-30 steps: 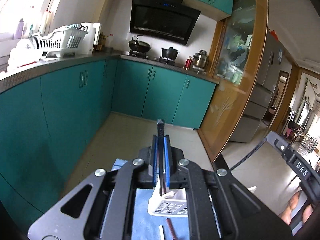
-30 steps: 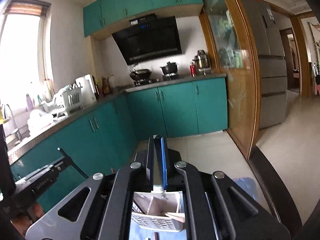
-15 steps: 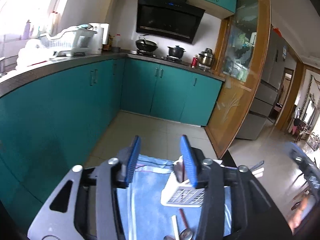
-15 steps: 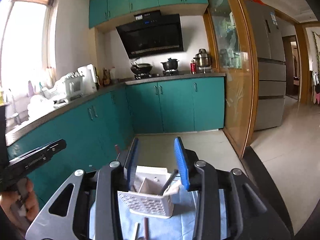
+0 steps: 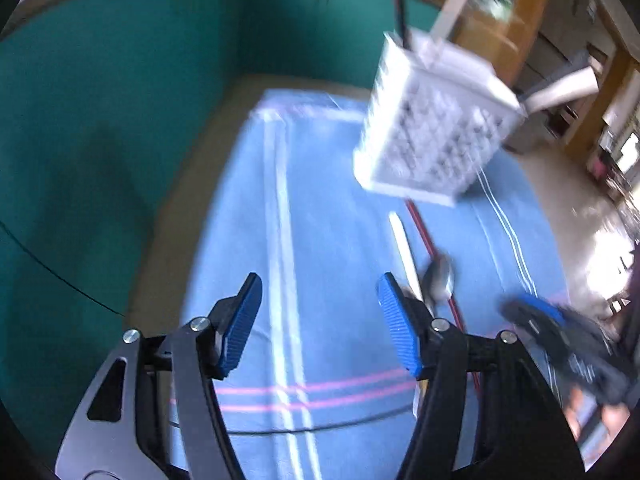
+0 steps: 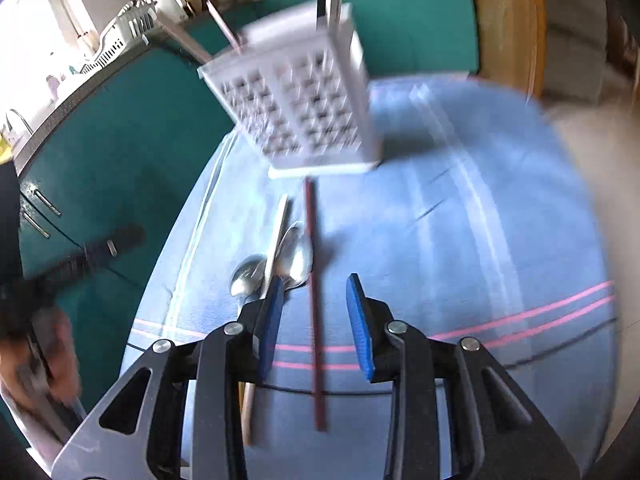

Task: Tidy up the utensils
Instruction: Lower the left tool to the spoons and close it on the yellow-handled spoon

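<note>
While both tools point down at the blue cloth on the surface, this looks like the reach step, nothing picked yet. Right hand-held gripper: fingers apart, empty, straddling the dark red chopstick that lies between them; whether they touch it, can't tell. Left hand-held gripper: fingers wide apart, empty, over bare cloth. Next move, I'd guess: close on the chopstick, lift, drop it upright in the white holder at the far end. Thin stick, so centre it first. Right view shows two spoons and a pale chopstick just left of the red one; left view blurs these, but shows the right tool at its edge.
</note>
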`<state>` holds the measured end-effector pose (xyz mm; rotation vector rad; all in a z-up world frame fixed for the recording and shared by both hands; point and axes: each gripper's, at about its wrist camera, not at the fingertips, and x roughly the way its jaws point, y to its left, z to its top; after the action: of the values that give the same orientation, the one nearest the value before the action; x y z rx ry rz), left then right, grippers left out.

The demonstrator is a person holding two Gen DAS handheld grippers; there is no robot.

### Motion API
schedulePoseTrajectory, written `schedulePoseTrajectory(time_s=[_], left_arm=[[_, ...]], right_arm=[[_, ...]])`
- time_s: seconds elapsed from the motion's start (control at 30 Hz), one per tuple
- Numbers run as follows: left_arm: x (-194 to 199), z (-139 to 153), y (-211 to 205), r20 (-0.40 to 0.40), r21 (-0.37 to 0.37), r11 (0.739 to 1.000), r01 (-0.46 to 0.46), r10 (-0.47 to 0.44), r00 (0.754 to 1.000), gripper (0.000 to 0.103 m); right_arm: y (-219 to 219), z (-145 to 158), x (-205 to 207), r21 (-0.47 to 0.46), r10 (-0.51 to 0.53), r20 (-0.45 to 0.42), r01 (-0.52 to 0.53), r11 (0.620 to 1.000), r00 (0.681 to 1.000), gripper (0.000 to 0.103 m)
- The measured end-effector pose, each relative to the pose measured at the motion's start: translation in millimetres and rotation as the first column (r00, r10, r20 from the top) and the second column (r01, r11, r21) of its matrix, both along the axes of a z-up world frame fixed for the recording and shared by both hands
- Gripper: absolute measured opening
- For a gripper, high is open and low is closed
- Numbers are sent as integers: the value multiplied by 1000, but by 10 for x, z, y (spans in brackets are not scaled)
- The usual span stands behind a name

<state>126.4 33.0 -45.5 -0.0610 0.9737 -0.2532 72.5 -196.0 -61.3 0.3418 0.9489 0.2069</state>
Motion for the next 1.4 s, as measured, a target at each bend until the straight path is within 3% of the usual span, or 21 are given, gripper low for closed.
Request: schedulePoseTrajectory(time_s=[0.13, 0.4, 0.8, 0.93, 1.0, 1.13, 1.23, 1.3, 1.4], left_arm=[[71, -146, -56, -65, -17, 1000, 14, -15, 998, 60], [101, -299, -64, -143, -66, 997, 29, -38, 989, 59], [11, -484, -496, -200, -85, 985, 150, -164, 966, 45], [37, -539, -541, -205, -106, 983, 150, -169, 964, 20], [51, -547, -506, -215, -147, 980, 138, -168, 962, 14], [66, -471, -400, -176, -98, 990, 99, -115, 978, 3], [68, -370, -291, -146, -72, 995, 64, -74, 987, 2], [43, -281, -285, -95, -9, 999, 47, -47, 994, 2], [35, -290, -397, -97, 4, 997, 83, -83, 992, 2]], right_arm=[[62, -94, 323, 55, 34, -18, -33, 998, 999, 33], [166, -239, 621, 29, 67, -56, -65, 997, 996, 33], [-9, -294, 266, 22, -36, -60, 37, 999, 998, 33], [-48, -307, 209, 34, -46, -65, 48, 998, 997, 33], [-61, -310, 180, 39, -50, -69, 52, 998, 996, 33], [-66, -326, 117, 32, -53, -81, 56, 998, 995, 33], [-54, -340, 107, 26, -56, -90, 59, 998, 994, 33], [-44, -351, 109, 28, -57, -96, 60, 998, 994, 33], [-26, -378, 110, 30, -56, -103, 60, 998, 993, 33]])
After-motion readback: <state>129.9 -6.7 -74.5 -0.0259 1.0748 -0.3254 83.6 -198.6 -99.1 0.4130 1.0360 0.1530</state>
